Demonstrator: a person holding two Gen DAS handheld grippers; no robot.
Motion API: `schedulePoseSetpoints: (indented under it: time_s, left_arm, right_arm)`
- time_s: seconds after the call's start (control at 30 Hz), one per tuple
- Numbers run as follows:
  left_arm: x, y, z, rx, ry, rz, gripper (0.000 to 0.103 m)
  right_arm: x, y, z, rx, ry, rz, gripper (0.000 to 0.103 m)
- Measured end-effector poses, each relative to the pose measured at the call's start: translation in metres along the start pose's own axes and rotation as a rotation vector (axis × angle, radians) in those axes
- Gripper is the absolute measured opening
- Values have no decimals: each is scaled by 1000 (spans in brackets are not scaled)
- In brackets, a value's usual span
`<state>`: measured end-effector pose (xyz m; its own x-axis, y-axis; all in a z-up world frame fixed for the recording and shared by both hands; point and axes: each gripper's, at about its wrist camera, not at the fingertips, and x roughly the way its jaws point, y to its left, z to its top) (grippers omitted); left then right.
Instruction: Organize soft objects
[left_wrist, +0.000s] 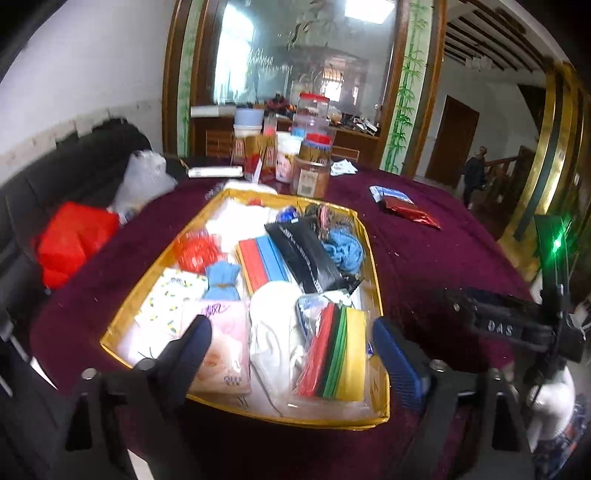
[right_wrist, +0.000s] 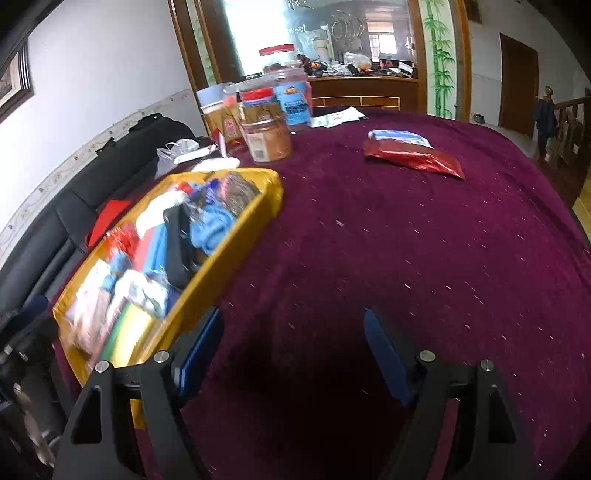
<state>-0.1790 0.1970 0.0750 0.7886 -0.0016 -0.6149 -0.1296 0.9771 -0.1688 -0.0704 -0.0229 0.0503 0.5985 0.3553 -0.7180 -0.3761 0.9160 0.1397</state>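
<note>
A gold tray (left_wrist: 376, 295) sits on the maroon surface (right_wrist: 406, 258), packed with soft things: a pink tissue pack (left_wrist: 225, 350), a white cloth (left_wrist: 273, 332), a bag of felt sheets (left_wrist: 336, 354) in red, green and yellow, a black pouch (left_wrist: 306, 254), blue yarn (left_wrist: 345, 251) and a red mesh ball (left_wrist: 194, 251). The felt bag's long axis runs from the tray's near rim toward its far rim, as does the pouch's. The left claw (left_wrist: 291, 343) hangs wide open over the tray's near end, gripping nothing. The right claw (right_wrist: 291, 343) is spread open and empty over bare surface right of the tray. Beyond the tray to the right lies a red packet (right_wrist: 413, 158); jars (right_wrist: 266, 136) stand past its far end.
</note>
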Motion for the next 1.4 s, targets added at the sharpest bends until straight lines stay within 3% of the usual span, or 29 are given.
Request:
schedulePoseSetpoints:
  time_s: [0.27, 0.57, 0.87, 1.1, 1.23, 1.4]
  left_arm:
    - [-4, -29, 0, 87, -23, 60, 95]
    - [-8, -42, -3, 114, -21, 75, 96]
    - [-19, -43, -7, 117, -39, 79, 97]
    - [-24, -27, -11, 65, -22, 40, 99]
    - [-12, 3, -12, -5, 17, 103, 99]
    - [24, 11, -3, 83, 54, 272, 99]
  right_arm:
    - [-12, -19, -25, 37, 6, -5, 78]
    - [-29, 6, -39, -54, -30, -18, 83]
    - [-43, 27, -54, -71, -37, -2, 85]
    - [-46, 14, -72, -2, -20, -25, 85]
    - [-45, -2, -80, 52, -14, -44, 85]
    - [-40, -13, -83, 102, 2, -22, 85]
